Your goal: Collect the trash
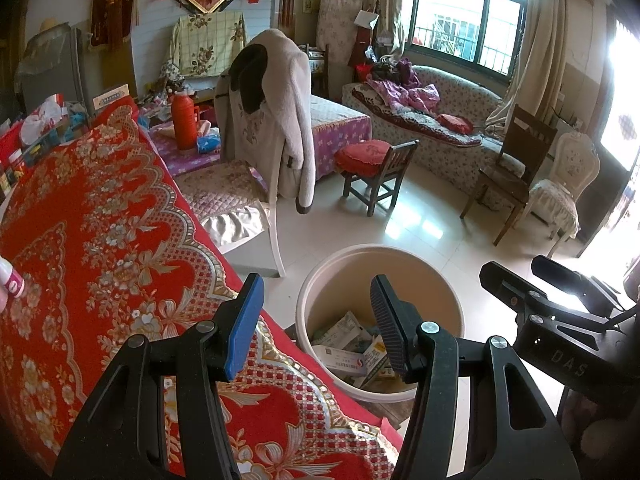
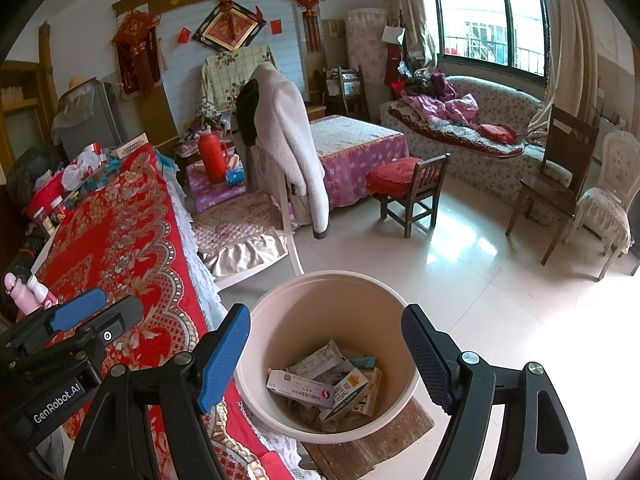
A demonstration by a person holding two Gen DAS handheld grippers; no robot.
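Trash [image 2: 328, 388] of cartons and papers seen inside beige bin [image 2: 280, 304], red floral tablecloth [image 2: 120, 240] to its left, left gripper [image 1: 316, 320] held apart and empty, right gripper [image 2: 326, 356] spread wide above bin, nothing gripped.

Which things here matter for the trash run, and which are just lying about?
Job:
- bin
- discarded cartons inside it
- left tool, right tool, both open and empty

Lying about:
- red thermos
- coat on chair
- pink bottles on red tablecloth
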